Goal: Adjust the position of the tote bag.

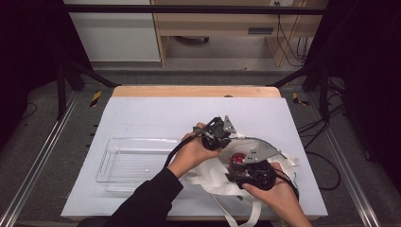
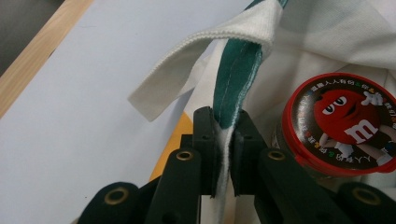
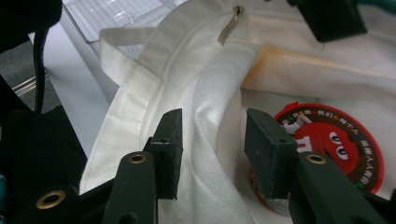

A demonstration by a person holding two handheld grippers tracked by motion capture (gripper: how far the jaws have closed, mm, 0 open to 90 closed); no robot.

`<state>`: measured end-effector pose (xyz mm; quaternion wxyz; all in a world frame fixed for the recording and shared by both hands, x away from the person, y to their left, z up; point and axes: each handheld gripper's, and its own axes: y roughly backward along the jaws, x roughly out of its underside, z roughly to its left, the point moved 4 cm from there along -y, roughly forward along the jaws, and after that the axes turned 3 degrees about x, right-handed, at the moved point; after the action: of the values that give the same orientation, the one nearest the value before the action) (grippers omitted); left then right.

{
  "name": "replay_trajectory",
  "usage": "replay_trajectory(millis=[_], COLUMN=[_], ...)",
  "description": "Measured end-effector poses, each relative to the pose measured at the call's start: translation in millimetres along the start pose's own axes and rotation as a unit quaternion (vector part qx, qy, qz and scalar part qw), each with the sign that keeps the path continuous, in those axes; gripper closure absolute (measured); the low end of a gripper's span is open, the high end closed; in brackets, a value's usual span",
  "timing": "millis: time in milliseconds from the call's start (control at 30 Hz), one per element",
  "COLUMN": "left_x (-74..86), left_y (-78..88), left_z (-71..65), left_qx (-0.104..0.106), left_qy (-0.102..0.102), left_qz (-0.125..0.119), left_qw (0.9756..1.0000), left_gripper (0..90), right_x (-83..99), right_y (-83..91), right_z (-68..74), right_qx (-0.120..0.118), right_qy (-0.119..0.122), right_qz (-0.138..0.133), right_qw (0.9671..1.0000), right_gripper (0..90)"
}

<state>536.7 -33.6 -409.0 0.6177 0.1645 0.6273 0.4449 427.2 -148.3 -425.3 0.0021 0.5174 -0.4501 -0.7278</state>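
Presently, a white cloth bag [image 1: 215,177] lies crumpled at the right front of the white table [image 1: 156,113], just right of a clear plastic tray [image 1: 118,163]. Left gripper [image 1: 226,137] is clamped tight on the bag's green-lined rim [image 2: 236,74], cloth pinched between the pads; a white strap [image 2: 187,65] loops off beside it. Inside the bag's mouth sits a red-lidded candy tub [image 2: 343,123], upright, lid printed with a cartoon figure. Right gripper [image 1: 236,170] has jaws partly parted, a fold of the bag's white cloth [image 3: 210,140] standing between the pads without being pressed; the tub [image 3: 336,144] is just beyond one pad.
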Motion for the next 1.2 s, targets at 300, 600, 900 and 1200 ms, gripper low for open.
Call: replay_trajectory(millis=[300,600,900,1200], left_x=[-0.9,-6.4,-13.8,-21.2], left_y=[0.9,-1.6,-0.6,8.9], left_z=[2.1,8.7,15.6,20.3], left_qx=[-0.006,-0.007,-0.014,-0.019], left_qy=[0.002,0.009,0.024,0.027], left_qz=[-0.007,-0.009,-0.018,-0.026], left_qw=[1.0000,0.9999,0.9995,0.9991], left_gripper=[84.9,87.0,87.4,87.4], right_x=[8.1,12.0,16.4,17.5], right_y=[-9.7,-13.2,-17.1,-13.1], right_z=[10.5,27.5,39.7,47.2], right_qx=[-0.004,-0.005,-0.019,-0.014], right_qy=[0.012,0.028,0.040,0.044], right_qz=[0.017,0.024,0.024,0.015], right_qw=[0.9998,0.9993,0.9987,0.9988], right_gripper=[79.9,86.9,88.2,88.5])
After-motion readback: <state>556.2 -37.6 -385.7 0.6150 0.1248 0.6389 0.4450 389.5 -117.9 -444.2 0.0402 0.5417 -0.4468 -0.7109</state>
